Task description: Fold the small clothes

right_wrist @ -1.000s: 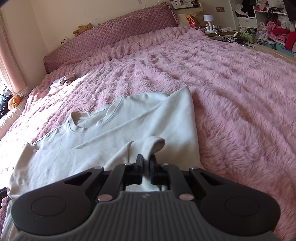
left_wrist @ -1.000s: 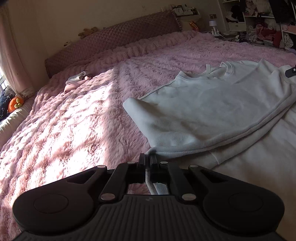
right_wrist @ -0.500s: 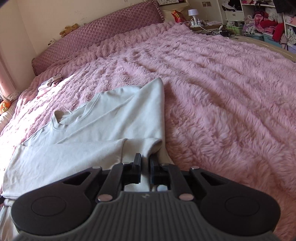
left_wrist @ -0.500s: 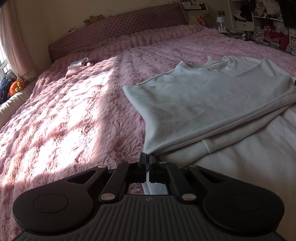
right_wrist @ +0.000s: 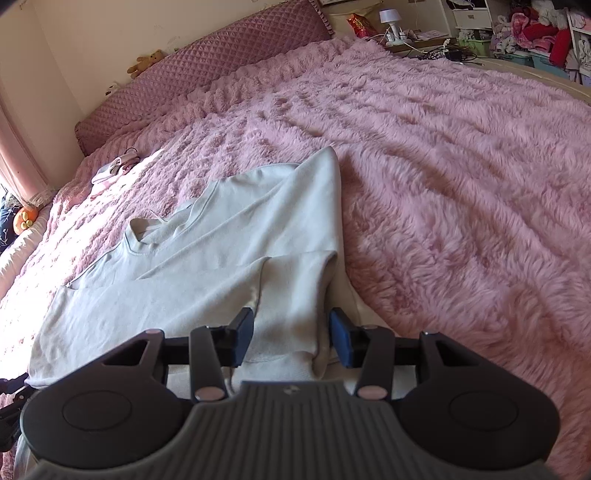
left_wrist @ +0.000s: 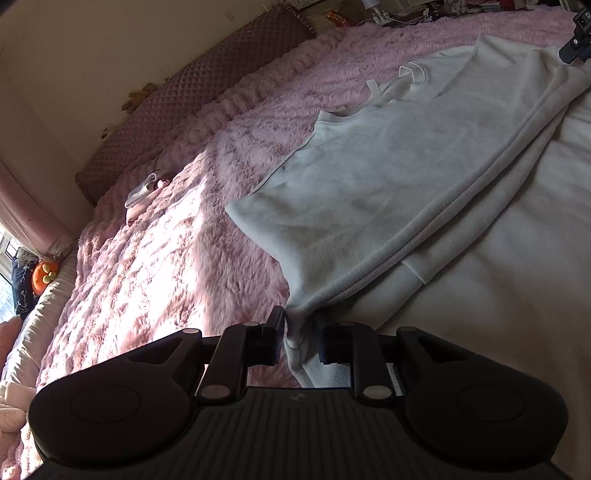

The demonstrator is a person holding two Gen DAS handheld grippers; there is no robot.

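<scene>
A white sweatshirt [left_wrist: 388,177] lies on the pink fluffy bed cover, its lower half folded up over the chest. It also shows in the right wrist view [right_wrist: 207,273]. My left gripper [left_wrist: 300,321] is open, its fingers a little apart around the folded corner of the hem. My right gripper [right_wrist: 291,325] is open, its blue pads wide apart on either side of the folded sleeve and hem. The right gripper also shows at the top right of the left wrist view [left_wrist: 578,40].
The pink fluffy cover [right_wrist: 461,177] spreads far to the right and behind. A small pink and white garment [right_wrist: 114,168] lies near the quilted headboard [right_wrist: 207,62]. A nightstand with a lamp [right_wrist: 391,22] and cluttered shelves [right_wrist: 532,33] stand at the back right.
Both grippers have opened and let go of the sweatshirt hem, which now lies folded on the garment. The left wrist view has tilted.
</scene>
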